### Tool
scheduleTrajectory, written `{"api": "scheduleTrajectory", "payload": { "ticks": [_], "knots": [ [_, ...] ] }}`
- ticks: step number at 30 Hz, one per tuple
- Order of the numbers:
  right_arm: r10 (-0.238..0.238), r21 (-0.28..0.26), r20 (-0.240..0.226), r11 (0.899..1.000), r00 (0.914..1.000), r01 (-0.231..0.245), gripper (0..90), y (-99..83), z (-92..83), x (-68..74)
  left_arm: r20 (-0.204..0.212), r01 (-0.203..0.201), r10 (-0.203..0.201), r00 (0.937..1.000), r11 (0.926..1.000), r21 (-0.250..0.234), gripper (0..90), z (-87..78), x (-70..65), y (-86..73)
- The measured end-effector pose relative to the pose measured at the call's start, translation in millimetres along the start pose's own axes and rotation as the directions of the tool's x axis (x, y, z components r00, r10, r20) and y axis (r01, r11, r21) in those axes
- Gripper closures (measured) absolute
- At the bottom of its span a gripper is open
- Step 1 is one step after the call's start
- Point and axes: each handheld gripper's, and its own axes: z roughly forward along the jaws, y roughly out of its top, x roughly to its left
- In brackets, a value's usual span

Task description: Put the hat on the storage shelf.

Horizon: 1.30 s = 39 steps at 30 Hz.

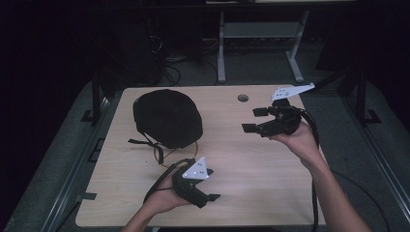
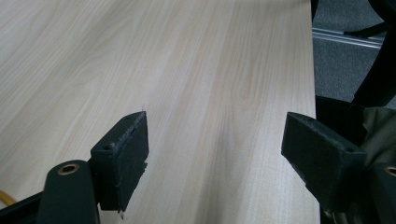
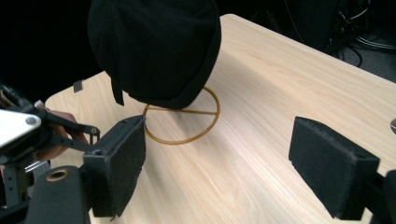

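Pale wooden table [image 1: 270, 164]: black cap [image 1: 167, 117] upright on ring stand [image 3: 182, 122], both tongs released.

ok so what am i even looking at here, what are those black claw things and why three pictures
A person sits at a wooden table and holds a hand-held gripper in each hand; there is no robot arm. The high view looks down from above: the left gripper is near the front edge, the right gripper is raised over the table's right side. The other two pictures come from small cameras riding on each gripper, looking out between its two black jaws. On the table a black cap sits on a thin yellow wire stand with a ring base. Both grippers are open and hold nothing. The right gripper view faces the cap; the left gripper view shows bare tabletop.
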Motion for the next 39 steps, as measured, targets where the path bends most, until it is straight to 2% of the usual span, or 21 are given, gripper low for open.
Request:
{"api": "scheduleTrajectory", "payload": {
  "ticks": [7,39],
  "knots": [
    [0.019,0.002,0.011,1.000,0.9998,-0.019,17.8,-17.1,-8.3,-2.4,-0.007,0.017,-0.018,0.9998,0.9998,-0.007,20.5,0.8,0.4,-1.6],
    [0.105,0.004,0.027,0.994,0.9941,-0.105,17.7,-76.3,-30.9,-12.1,-0.015,0.017,-0.017,0.9997,0.9998,0.006,20.0,2.6,1.2,-3.3]
  ]
}}
